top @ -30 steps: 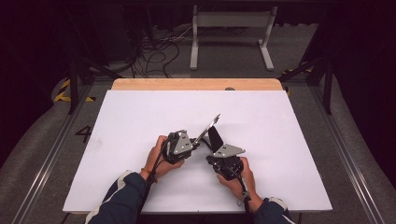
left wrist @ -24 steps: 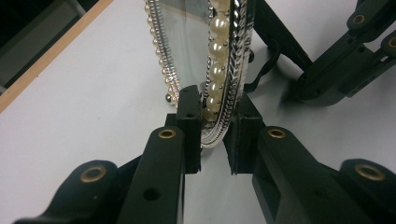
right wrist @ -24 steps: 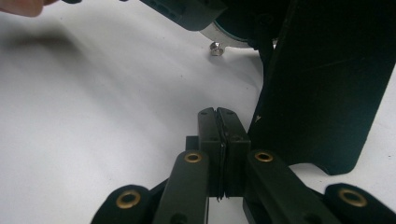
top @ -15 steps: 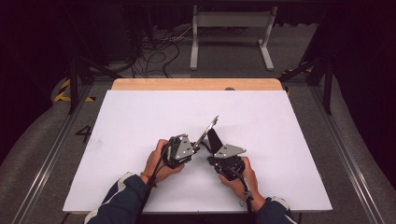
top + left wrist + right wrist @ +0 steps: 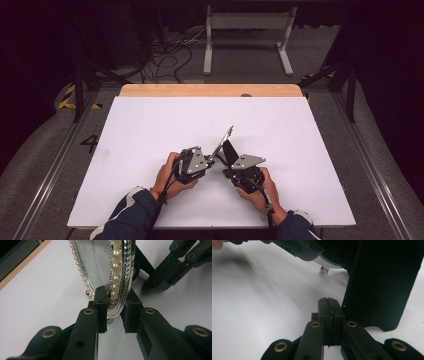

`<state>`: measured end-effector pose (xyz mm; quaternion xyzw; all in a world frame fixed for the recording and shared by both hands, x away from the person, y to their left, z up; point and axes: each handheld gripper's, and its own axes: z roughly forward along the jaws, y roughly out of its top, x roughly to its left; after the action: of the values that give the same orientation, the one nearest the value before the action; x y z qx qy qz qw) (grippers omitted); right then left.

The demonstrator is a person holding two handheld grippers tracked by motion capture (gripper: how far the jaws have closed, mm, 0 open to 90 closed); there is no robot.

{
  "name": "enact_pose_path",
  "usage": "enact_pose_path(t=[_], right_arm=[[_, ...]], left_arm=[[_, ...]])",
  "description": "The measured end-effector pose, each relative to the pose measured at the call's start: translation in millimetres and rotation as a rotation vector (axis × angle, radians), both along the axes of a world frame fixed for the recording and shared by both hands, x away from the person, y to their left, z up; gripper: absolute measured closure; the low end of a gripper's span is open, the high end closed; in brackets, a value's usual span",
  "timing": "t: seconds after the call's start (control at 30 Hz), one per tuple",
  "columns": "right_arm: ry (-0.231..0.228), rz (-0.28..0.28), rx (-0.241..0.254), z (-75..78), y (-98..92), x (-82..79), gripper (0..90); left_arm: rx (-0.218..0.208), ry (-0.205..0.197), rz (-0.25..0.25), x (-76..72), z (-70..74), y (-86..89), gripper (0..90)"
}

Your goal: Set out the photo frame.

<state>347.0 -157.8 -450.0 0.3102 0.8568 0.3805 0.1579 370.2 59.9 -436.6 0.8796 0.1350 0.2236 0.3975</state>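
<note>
A silver picture frame with a pearl-beaded rim and a glass pane (image 5: 222, 143) stands tilted on the white table top (image 5: 150, 130), a little nearer the person's edge than the middle. It serves as the landmark here.

The left gripper (image 5: 113, 311) comes at the frame from its left side in the high view (image 5: 212, 159). In the left gripper view its two black jaws stand on either side of the frame's lower edge, one against the glass face and the other against the herringbone-patterned silver back rim, so the gap between them is narrow and taken up by the frame. The row of pearl beads (image 5: 115, 267) runs up between the glass and the silver rim. A small round silver foot (image 5: 87, 293) of the frame touches the table just beyond the left jaw.

The right gripper (image 5: 329, 307) sits just to the right of the frame in the high view (image 5: 231, 167). Its jaws are pressed flat together with nothing between them. In the right gripper view the black, flat easel stand at the back of the frame (image 5: 382, 282) rises just beside the closed jaws; whether they touch it cannot be told. Farther off, another small silver foot (image 5: 324, 269) rests on the table under the frame's lower edge.

The person's hands (image 5: 172, 175) hold both grippers behind the frame, near the table's front edge.
</note>
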Motion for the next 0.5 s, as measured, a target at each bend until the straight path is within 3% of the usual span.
enact_pose_path(t=[0.5], right_arm=[[0.003,-0.019,0.004,-0.3,-12.9,9.5,90.0]], left_arm=[[-0.028,0.016,0.002,2.7,-1.8,-6.3,73.1]])
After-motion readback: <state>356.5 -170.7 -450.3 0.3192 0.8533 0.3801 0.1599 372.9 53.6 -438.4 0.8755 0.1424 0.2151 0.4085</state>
